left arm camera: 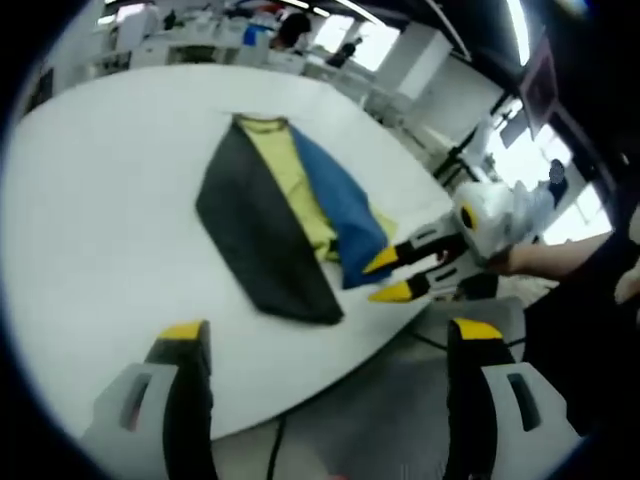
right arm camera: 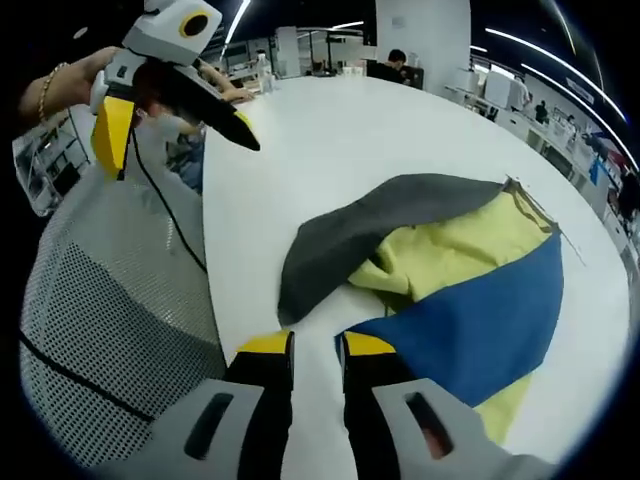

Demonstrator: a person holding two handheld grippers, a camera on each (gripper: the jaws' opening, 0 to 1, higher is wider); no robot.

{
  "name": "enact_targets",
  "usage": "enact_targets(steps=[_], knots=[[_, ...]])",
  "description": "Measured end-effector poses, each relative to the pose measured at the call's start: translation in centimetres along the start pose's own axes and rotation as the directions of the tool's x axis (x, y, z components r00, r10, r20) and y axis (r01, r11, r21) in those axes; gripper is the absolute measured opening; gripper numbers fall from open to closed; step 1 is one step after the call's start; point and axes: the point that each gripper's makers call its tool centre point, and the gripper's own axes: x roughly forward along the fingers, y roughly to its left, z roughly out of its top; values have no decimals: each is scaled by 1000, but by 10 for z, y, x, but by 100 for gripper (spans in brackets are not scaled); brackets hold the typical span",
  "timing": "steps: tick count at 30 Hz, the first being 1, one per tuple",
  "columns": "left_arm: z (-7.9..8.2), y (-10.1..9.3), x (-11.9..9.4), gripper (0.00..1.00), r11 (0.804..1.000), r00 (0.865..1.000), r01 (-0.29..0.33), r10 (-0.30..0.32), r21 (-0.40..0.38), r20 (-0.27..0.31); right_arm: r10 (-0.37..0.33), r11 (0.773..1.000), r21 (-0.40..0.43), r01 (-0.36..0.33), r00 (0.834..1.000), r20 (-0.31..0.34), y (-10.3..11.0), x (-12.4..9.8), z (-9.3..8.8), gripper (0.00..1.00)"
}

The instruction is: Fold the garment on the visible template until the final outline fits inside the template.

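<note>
A garment with grey (left arm camera: 262,240), yellow (left arm camera: 285,170) and blue (left arm camera: 338,205) panels lies partly folded on the round white table (left arm camera: 100,200). In the right gripper view the grey panel (right arm camera: 380,225) lies over the yellow (right arm camera: 450,250), and the blue (right arm camera: 480,320) is nearest. My right gripper (right arm camera: 316,346) is at the blue hem near the table's edge, its jaws a narrow gap apart with white table between them. It shows from the side as the right gripper (left arm camera: 388,277). My left gripper (left arm camera: 328,335) is wide open above the table's near edge, holding nothing. A hand carries the left gripper (right arm camera: 175,125) in the air.
A grey mesh chair (right arm camera: 110,300) stands against the table edge (right arm camera: 215,300) below the left gripper. A person's sleeve (left arm camera: 580,330) is at the right. Further tables and people (right arm camera: 398,62) are in the background. Bare tabletop (right arm camera: 320,130) stretches beyond the garment.
</note>
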Motion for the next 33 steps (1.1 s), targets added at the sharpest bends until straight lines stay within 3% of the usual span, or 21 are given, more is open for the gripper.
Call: enact_targets(steps=[10,24,33], knots=[[-8,-1,6,95,1000,1000,15,-16,-9,-27,-12,1000,5,12,999,-43,-12,15,-10,15],[-5,6,8,94,1000,999,12,-13,-17,-32,-16,1000,18,17,997,-81,-20,24,-21,11],[-5,6,10,94,1000,999,15,-16,-19,-36,-53,992,-118,40,993,-107,-23,26,-21,8]])
